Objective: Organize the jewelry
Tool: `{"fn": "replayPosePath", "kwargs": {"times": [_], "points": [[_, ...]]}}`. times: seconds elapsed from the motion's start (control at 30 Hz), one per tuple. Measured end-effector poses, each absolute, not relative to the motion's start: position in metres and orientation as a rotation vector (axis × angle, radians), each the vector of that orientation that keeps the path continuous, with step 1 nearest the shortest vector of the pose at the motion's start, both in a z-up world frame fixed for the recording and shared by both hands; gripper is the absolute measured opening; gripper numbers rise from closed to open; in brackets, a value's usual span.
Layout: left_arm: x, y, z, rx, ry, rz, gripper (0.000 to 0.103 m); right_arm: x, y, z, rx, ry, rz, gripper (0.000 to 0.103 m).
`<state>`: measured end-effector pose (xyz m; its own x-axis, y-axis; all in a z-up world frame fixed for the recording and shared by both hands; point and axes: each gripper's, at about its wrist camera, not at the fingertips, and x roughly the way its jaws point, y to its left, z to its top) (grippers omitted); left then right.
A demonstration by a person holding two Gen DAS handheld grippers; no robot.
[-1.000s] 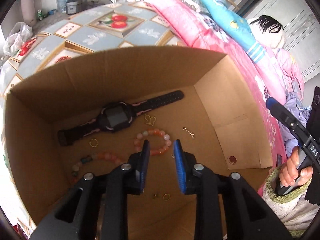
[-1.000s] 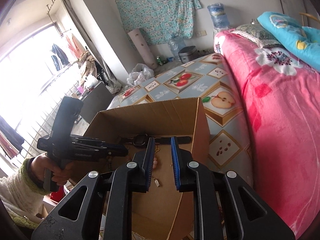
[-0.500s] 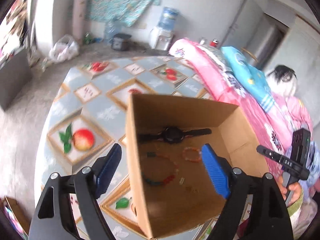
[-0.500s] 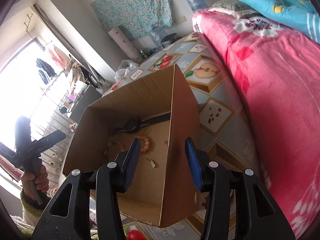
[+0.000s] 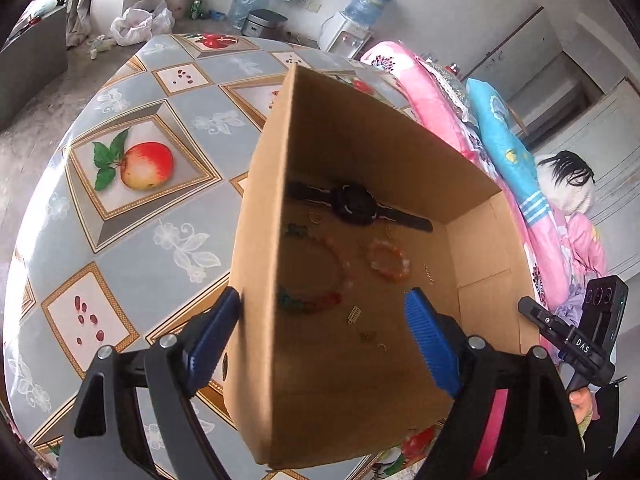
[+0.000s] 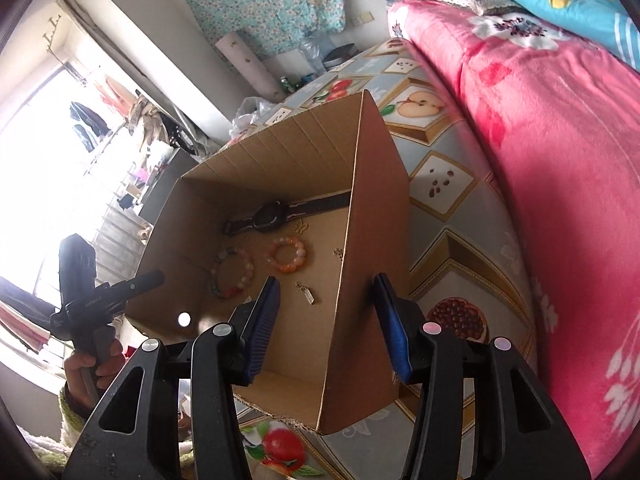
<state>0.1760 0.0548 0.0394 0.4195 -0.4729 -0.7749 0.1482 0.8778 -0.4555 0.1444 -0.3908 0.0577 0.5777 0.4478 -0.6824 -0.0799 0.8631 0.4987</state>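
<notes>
An open cardboard box (image 5: 400, 152) (image 6: 372, 208) holds a black watch (image 5: 356, 204) (image 6: 276, 216), an orange bead bracelet (image 5: 388, 260) (image 6: 286, 254), a multicolour bead bracelet (image 5: 320, 280) (image 6: 232, 272) and small gold pieces (image 5: 354, 314) (image 6: 308, 294). My left gripper (image 5: 324, 340) is open, its jaws astride the box's left wall. My right gripper (image 6: 328, 324) is open, its jaws astride the box's right wall. Both are empty. Each gripper shows in the other's view, the right (image 5: 576, 344) and the left (image 6: 96, 300).
The box stands on a table with a fruit-patterned cloth (image 5: 132, 168) (image 6: 448, 184). A bed with a pink blanket (image 6: 540, 128) and blue pillow (image 5: 504, 148) lies along the table's right side. A water dispenser (image 5: 360, 12) stands at the far wall.
Both grippers pulled back out of the box and opened wide. The left one now straddles the left wall, the right one the right wall.
</notes>
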Motion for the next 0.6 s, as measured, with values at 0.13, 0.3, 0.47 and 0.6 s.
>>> {"fn": "replayPosePath", "kwargs": {"times": [0.13, 0.3, 0.47, 0.6], "points": [[0.165, 0.056, 0.040, -0.325, 1.073, -0.387, 0.081, 0.138, -0.386, 0.058, 0.444, 0.911, 0.314, 0.048], [0.138, 0.061, 0.040, -0.328, 1.077, -0.387, 0.081, 0.129, -0.384, 0.059, 0.436, 0.917, 0.307, 0.048], [0.110, 0.067, 0.040, -0.368, 1.083, -0.391, 0.081, 0.116, -0.382, 0.059, 0.423, 0.927, 0.306, 0.048], [0.097, 0.068, 0.039, -0.377, 1.075, -0.387, 0.081, 0.104, -0.380, 0.059, 0.425, 0.929, 0.301, 0.048]]}}
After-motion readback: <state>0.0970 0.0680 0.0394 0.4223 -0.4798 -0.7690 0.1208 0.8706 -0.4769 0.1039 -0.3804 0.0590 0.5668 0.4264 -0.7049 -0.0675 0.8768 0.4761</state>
